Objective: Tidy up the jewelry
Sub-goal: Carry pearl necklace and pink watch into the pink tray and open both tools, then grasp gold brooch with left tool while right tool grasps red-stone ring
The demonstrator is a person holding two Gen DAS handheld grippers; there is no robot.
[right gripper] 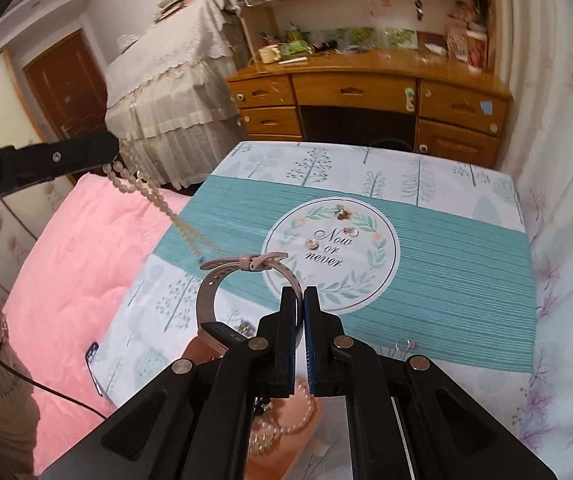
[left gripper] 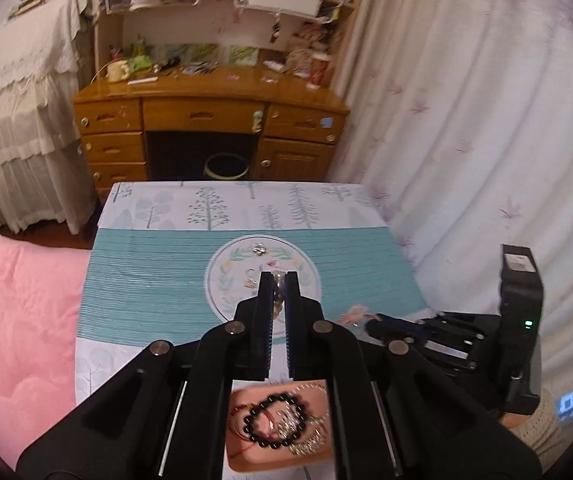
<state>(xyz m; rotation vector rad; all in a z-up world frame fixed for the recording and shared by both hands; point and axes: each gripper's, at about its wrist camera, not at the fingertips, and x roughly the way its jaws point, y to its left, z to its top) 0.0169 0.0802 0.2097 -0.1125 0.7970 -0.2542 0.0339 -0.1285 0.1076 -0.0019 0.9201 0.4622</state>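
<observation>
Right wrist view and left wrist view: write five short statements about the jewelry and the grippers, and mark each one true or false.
1. The right gripper is shut on the watch band. True.
2. The left gripper holds nothing. False: a pearl necklace hangs from its closed tips.
3. A black bead bracelet lies in the pink tray. True.
4. The tablecloth circle is bare. False: a few small pieces lie on it, among them a flower-shaped piece.
5. The watch lies flat on the table. False: it hangs in the air from the right gripper.
</observation>
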